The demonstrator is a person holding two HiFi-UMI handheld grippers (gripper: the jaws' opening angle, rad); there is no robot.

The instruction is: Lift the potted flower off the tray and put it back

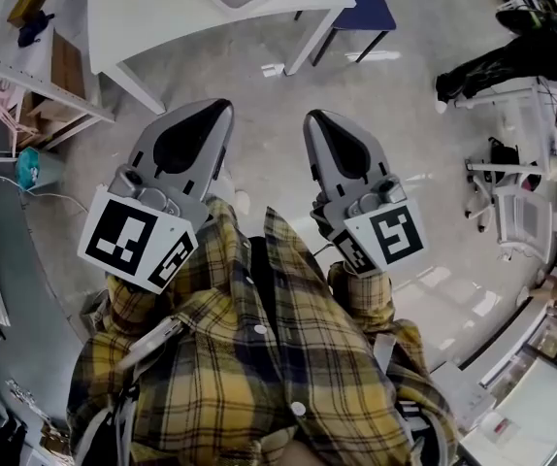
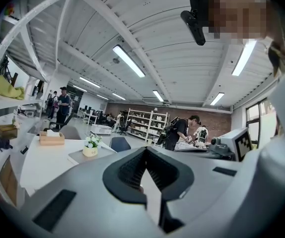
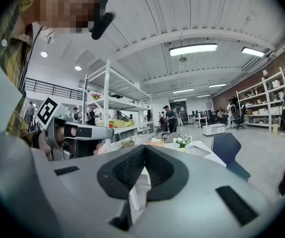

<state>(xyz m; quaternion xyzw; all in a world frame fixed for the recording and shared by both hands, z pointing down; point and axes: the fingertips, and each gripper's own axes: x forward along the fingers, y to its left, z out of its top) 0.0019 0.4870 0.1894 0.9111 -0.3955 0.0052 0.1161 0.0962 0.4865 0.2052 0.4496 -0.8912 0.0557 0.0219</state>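
Standing on its tray point(image 2: 79, 155), white table point(image 2: 43, 165), well ahead: potted flower point(image 2: 90, 147). Probably light; pot rigid, blooms fragile; grasp pot wall. Left gripper point(image 2: 146, 152), right gripper point(image 3: 143, 150): both closed, empty.

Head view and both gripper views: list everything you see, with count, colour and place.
potted flower: one, white blooms in a pale pot, on the tray
tray: one, grey, on the table
table: one, white, ahead of the person
chair: one, dark blue, right of the table
wooden box: one, tan, on the table near the flower
shelving: one, white, left of the table
people: several, dark clothes, far back
shirt: one, yellow plaid, on the person
left gripper: one, grey, jaws shut, empty
right gripper: one, grey, jaws shut, empty
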